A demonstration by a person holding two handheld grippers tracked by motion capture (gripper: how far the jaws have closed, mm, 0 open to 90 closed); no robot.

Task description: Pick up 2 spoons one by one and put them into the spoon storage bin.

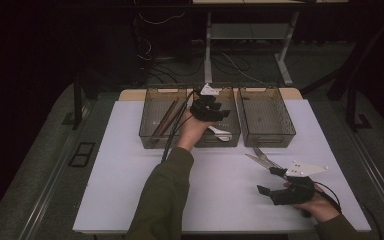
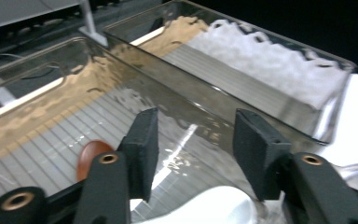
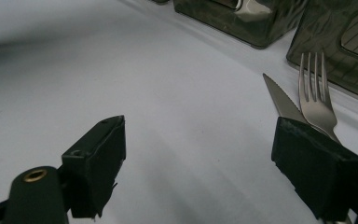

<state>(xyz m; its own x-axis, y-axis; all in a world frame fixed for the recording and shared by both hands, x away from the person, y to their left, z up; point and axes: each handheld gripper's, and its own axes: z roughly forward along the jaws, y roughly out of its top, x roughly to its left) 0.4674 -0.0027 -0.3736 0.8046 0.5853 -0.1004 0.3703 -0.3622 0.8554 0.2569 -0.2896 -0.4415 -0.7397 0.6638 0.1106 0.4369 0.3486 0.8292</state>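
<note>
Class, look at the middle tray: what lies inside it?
Inside the middle tray lies a white spoon, with the left claw open above it. The hand and claw cover part of the floor.

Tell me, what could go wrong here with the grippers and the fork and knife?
The right gripper is open beside the fork and knife, which lie touching, so a grab might catch both or push one away. The left gripper is open over the white spoon in the middle bin; pulling out carelessly could bump the bin wall.

Three bins [image 1: 217, 116] side by side at far edge of bench [image 1: 130, 200]; spoon [image 1: 219, 132] in middle bin; knife [image 1: 257, 161] and fork [image 3: 315, 95] before right bin.
</note>
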